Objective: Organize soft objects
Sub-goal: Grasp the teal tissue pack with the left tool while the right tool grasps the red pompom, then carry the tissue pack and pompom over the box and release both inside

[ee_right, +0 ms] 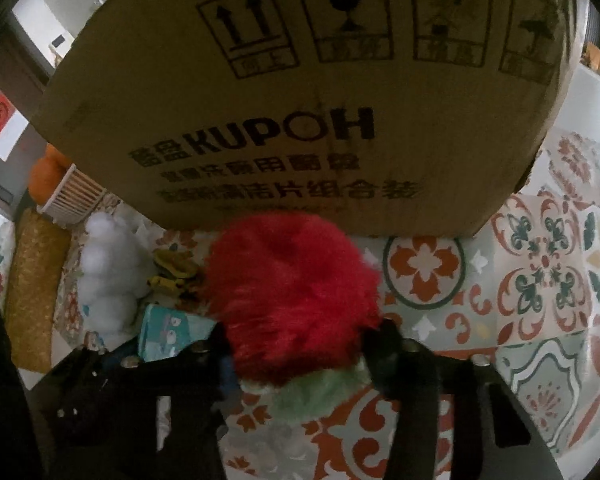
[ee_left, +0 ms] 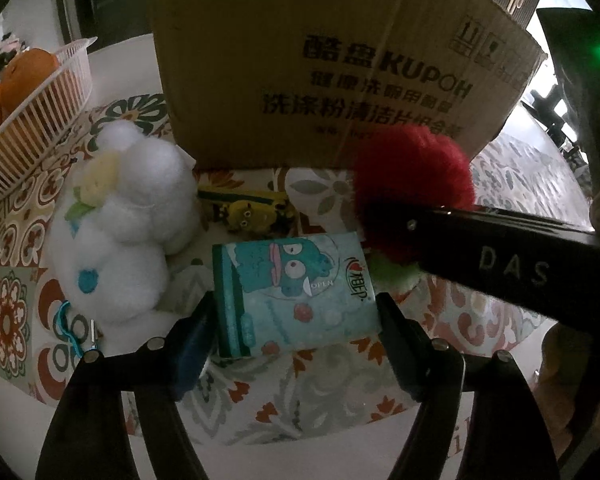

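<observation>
My left gripper point(ee_left: 296, 316) is shut on a teal tissue pack point(ee_left: 296, 292) with a cartoon print, its fingers against both short sides. My right gripper point(ee_right: 300, 336) is shut on a fluffy red plush point(ee_right: 292, 292) with a green fuzzy base point(ee_right: 320, 392); that plush also shows in the left wrist view point(ee_left: 412, 176), behind the right gripper's black body point(ee_left: 512, 260). A white plush point(ee_left: 128, 220) lies left of the pack, also seen in the right wrist view point(ee_right: 108, 272). A small yellow-green toy point(ee_left: 248, 212) lies behind the pack. A brown KUPOH cardboard box point(ee_left: 320, 60) stands just behind.
A white slatted basket point(ee_left: 32, 120) with oranges point(ee_left: 24, 76) stands at the left. A blue carabiner clip point(ee_left: 66, 328) lies by the white plush. A patterned tablecloth point(ee_right: 540, 280) covers the table. A yellow textured cushion point(ee_right: 32, 280) lies at the far left.
</observation>
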`<state>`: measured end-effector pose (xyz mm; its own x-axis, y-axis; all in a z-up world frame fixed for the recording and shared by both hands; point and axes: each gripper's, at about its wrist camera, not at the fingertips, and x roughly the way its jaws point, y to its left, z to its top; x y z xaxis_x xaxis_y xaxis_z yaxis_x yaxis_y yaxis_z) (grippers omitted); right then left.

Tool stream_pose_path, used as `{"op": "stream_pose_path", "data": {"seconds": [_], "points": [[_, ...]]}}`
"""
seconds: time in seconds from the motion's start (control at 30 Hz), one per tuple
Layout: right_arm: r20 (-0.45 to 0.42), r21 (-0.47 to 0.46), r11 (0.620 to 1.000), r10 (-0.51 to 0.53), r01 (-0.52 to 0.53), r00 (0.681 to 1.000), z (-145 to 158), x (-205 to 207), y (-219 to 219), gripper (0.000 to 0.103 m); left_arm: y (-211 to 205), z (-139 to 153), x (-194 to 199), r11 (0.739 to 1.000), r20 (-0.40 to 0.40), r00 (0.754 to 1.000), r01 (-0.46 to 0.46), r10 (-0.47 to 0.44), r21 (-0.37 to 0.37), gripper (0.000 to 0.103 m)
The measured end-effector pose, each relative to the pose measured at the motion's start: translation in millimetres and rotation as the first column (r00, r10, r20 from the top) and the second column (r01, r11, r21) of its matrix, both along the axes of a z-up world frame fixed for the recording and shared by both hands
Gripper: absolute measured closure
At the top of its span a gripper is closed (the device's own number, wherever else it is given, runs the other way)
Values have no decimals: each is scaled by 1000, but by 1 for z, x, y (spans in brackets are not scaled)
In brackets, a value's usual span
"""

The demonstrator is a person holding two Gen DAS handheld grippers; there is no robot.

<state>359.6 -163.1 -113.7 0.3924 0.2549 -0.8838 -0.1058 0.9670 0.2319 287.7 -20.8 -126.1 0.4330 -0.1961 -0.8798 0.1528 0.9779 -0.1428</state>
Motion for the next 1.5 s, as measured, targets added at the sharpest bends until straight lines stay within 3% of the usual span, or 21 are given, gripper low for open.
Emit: {"op": "stream_pose_path", "data": {"seconds": [0.27, 0.73, 1.0, 1.5], "points": [[45, -53, 997, -46, 49, 998, 18, -20, -9, 62, 13, 6, -14, 1000, 33, 999, -10, 10, -9, 27], [145, -84, 990, -105, 118, 984, 53, -60, -16, 62, 22, 51, -42, 1000, 136, 990, -24, 22, 13, 27], [195, -41, 989, -133, 143, 972, 77, -73, -20, 62, 19, 85, -45, 999, 236, 971, -31, 25, 20, 27], [393, -89, 978, -138, 187, 909, 144, -99, -10, 62, 26, 141, -48, 999, 379, 925, -49, 39, 17, 27]]}}
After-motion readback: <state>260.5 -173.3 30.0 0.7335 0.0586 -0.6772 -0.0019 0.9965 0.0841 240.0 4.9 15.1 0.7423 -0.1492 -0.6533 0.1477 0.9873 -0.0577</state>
